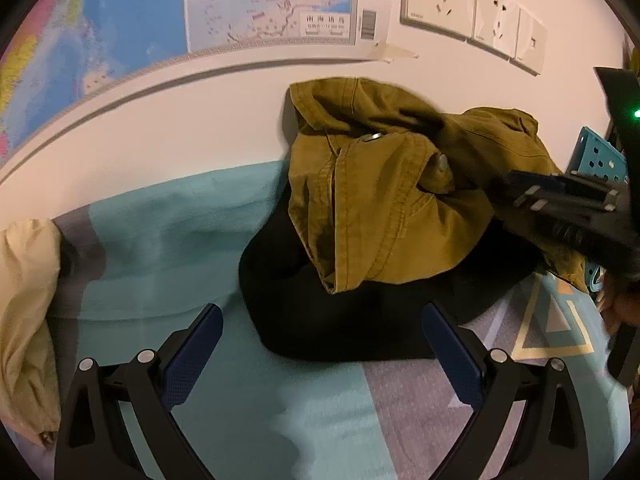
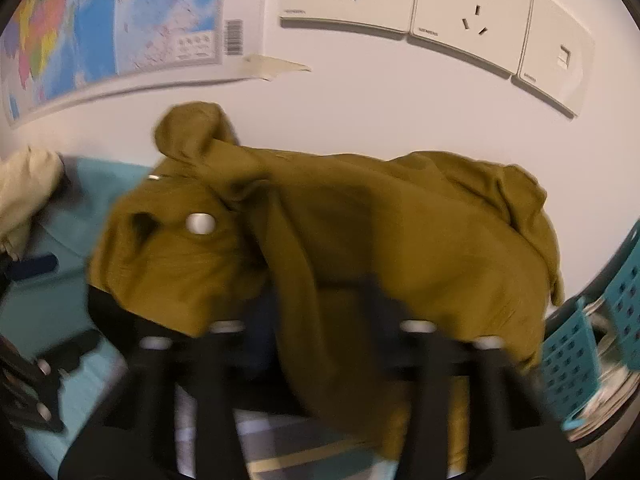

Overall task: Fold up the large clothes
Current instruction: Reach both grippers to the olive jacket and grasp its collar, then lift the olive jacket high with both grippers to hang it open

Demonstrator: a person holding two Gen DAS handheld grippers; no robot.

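An olive jacket (image 1: 380,200) with metal snaps lies crumpled against the wall, on top of a black garment (image 1: 320,300). My left gripper (image 1: 322,340) is open, and its blue pads straddle the black garment's near edge without touching it. My right gripper (image 1: 508,188) comes in from the right onto the jacket. In the right wrist view the olive jacket (image 2: 400,240) fills the middle. A fold of it runs down between the blurred fingers of my right gripper (image 2: 316,316), which is shut on it.
The clothes lie on a teal patterned bed sheet (image 1: 160,240). A cream cloth (image 1: 24,300) sits at the left. A teal perforated basket (image 2: 580,352) stands at the right. On the wall hang a map (image 1: 160,20) and sockets (image 1: 472,4).
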